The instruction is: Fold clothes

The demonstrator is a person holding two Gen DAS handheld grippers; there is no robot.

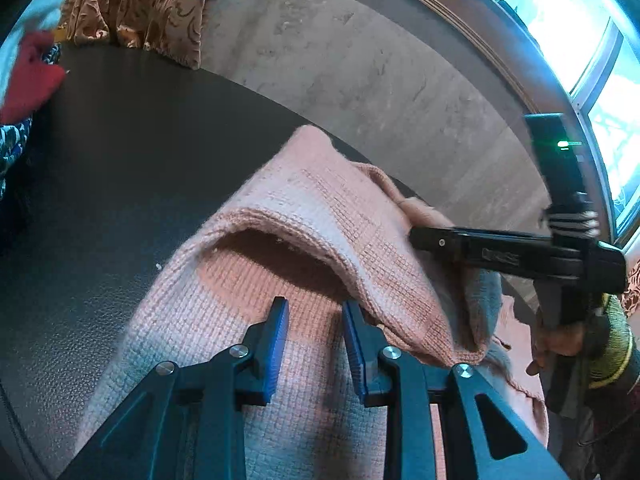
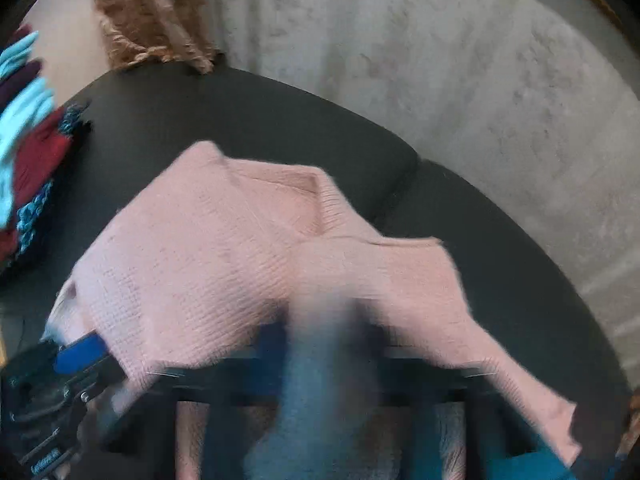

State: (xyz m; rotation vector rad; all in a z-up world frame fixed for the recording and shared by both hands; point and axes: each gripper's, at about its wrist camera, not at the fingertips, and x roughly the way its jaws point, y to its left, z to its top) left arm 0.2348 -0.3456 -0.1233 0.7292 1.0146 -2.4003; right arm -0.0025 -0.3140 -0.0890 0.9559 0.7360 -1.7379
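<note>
One pink knitted sweater [image 1: 304, 208] lies on the dark counter [image 1: 120, 168], its waffle-textured body spread toward the counter's rounded edge. In the left wrist view a fold of the knit arches up, leaving a shadowed hollow beneath it, and the cloth runs on under the camera. In the right wrist view the same sweater [image 2: 208, 248] shows a ribbed band standing up near the middle and a sleeve trailing down to the right.

Directly over the knit, the left hand-held gripper [image 1: 316, 320] holds its blue-padded fingers [image 1: 276, 340] a moderate way apart, with nothing pinched between them; the right-hand pad sits against the edge of the raised fold. The right hand-held gripper [image 1: 424, 240] reaches in from the right, its black body lying across the far side of the sweater, where the tip meets the bunched cloth. From its own camera, the fingers are smeared by motion blur and covered by pink knit, so I cannot tell whether they are closed on the cloth.

Farther out, a heap of red, blue and patterned clothes [image 2: 36, 160] sits at the counter's left end. Behind it hangs a brown patterned curtain [image 1: 140, 4], and beyond the counter lies pale mottled floor [image 1: 360, 72]. Bright windows [image 1: 560, 12] glare at the upper right.
</note>
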